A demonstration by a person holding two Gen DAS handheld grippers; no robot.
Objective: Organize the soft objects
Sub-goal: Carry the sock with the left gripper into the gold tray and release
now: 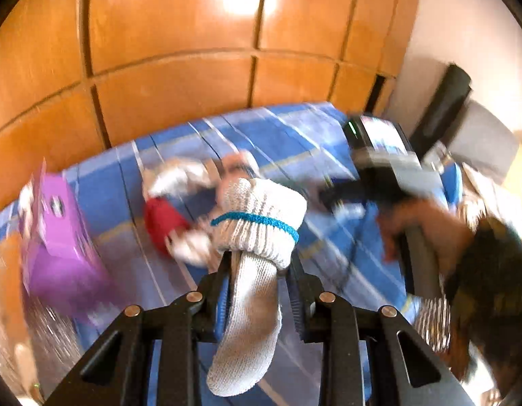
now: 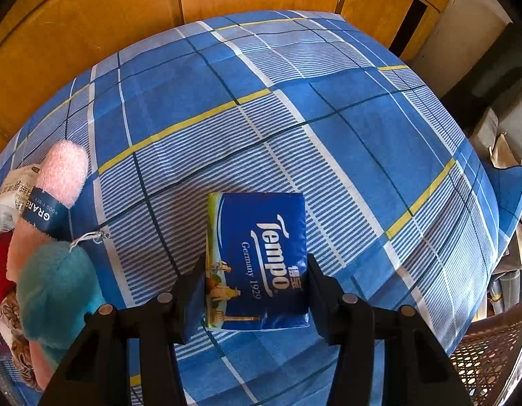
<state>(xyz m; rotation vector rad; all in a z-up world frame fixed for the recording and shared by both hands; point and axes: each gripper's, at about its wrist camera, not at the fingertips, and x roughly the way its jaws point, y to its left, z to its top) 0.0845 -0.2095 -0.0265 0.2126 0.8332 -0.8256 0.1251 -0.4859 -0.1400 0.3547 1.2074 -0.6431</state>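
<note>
In the left wrist view my left gripper (image 1: 257, 260) is shut on a white knitted glove (image 1: 261, 216) with a blue band, held above the bed; its long end hangs down between the fingers. The picture is blurred by motion. In the right wrist view my right gripper (image 2: 256, 270) points down at the bed, and a blue Tempo tissue pack (image 2: 261, 237) lies flat on the sheet between its fingers, with both pads against its sides. A person's hand (image 1: 430, 233) holds the right gripper's handle at the right of the left wrist view.
A blue checked sheet (image 2: 261, 101) covers the bed. At the left lie a pink cloth (image 2: 63, 176), a teal plush (image 2: 54, 291) and a red item (image 1: 162, 220). A purple box (image 1: 58, 247) stands left. A brown woven basket (image 2: 487, 348) stands right; wooden cupboards (image 1: 193, 34) stand behind.
</note>
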